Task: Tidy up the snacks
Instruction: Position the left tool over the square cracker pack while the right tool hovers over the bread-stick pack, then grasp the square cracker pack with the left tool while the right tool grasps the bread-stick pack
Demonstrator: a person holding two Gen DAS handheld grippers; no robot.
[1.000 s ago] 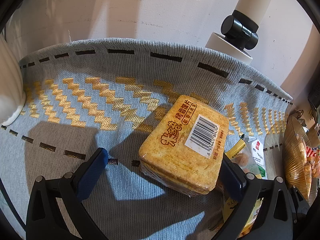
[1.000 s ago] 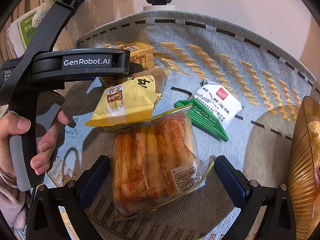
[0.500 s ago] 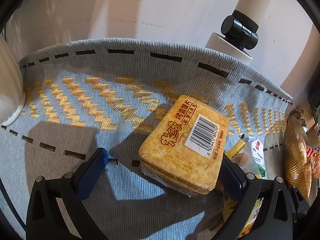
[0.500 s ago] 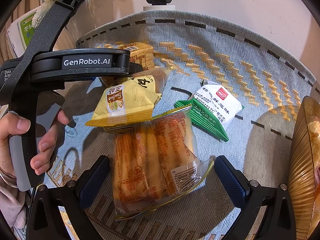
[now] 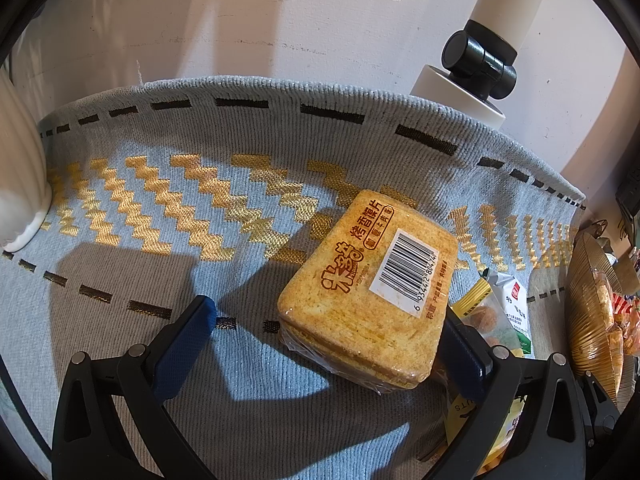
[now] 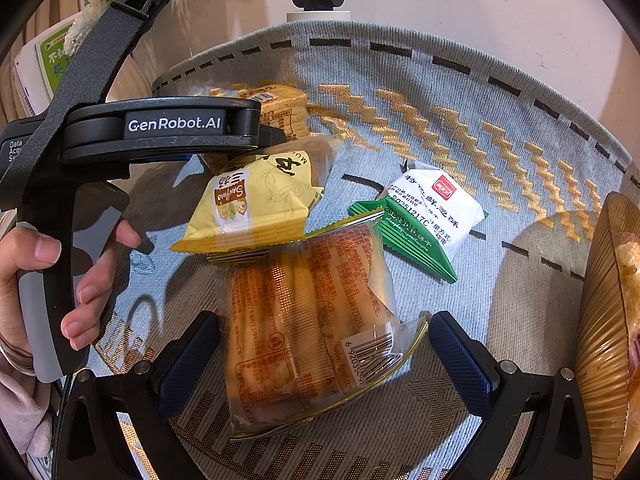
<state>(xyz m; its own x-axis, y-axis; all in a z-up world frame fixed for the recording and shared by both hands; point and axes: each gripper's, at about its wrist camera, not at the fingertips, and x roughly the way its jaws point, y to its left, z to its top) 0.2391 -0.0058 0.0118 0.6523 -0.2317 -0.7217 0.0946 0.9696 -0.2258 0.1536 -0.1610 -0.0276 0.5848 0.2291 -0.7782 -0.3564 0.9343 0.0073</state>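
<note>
While toast pack (image 5: 370, 294) lies between wide left claw (image 5: 328, 334) fingers, right claw (image 6: 320, 354) wide, straddling bread-stick pack (image 6: 304, 320).

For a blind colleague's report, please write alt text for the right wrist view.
The open right gripper straddles a clear pack of long bread sticks on a grey and gold tablecloth. Beyond it lie a yellow snack bag and a green and white packet; a hand holds the left gripper.
</note>
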